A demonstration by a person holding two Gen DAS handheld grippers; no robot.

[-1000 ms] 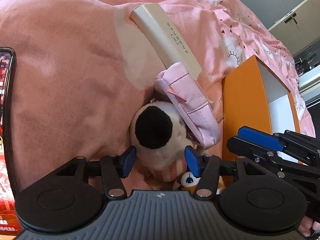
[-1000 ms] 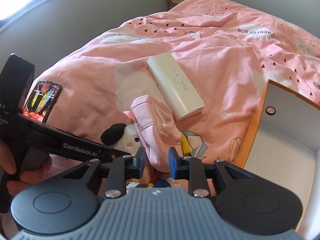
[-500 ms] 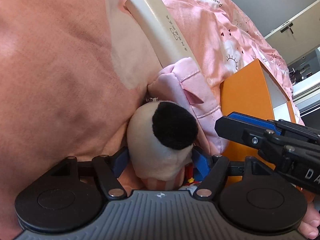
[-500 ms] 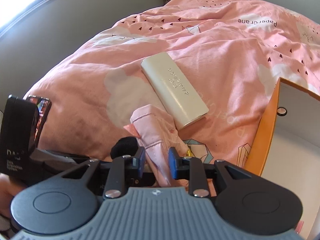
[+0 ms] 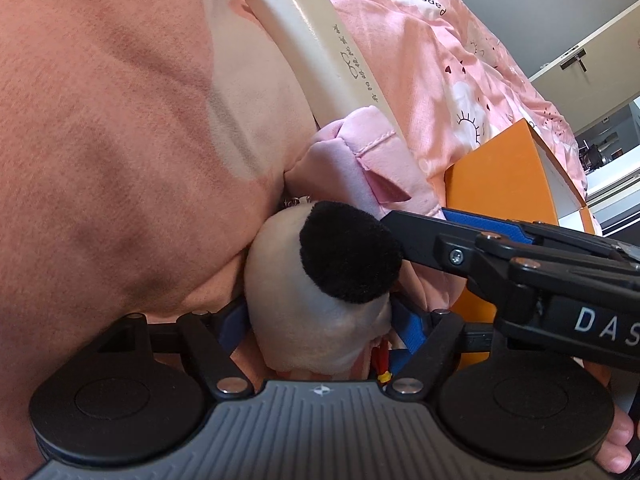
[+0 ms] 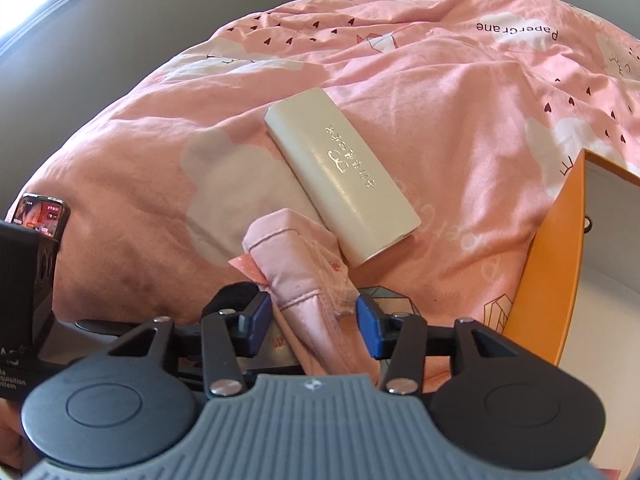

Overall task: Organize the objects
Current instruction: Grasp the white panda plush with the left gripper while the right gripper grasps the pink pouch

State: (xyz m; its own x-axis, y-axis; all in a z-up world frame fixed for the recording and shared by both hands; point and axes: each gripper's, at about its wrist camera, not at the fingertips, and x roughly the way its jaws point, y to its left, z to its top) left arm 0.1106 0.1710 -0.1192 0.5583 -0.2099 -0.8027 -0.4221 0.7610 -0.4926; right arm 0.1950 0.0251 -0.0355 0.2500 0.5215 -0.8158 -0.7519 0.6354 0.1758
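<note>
A white plush toy with a black ear lies on the pink bedspread; my left gripper has its blue pads around the toy's body. A pink cloth pouch lies against the toy, also seen in the left wrist view. My right gripper has widened and its pads stand apart on either side of the pouch; it shows in the left wrist view too. A cream glasses case lies beyond the pouch, also in the left wrist view.
An open orange box with a white inside stands at the right, also in the left wrist view. A phone with a lit screen lies at the left on the bedspread. A grey wall runs behind the bed.
My left gripper has moved forward so the plush toy sits between its pads. My right gripper's jaws have opened wider around the pink pouch and it has shifted closer to the toy.
</note>
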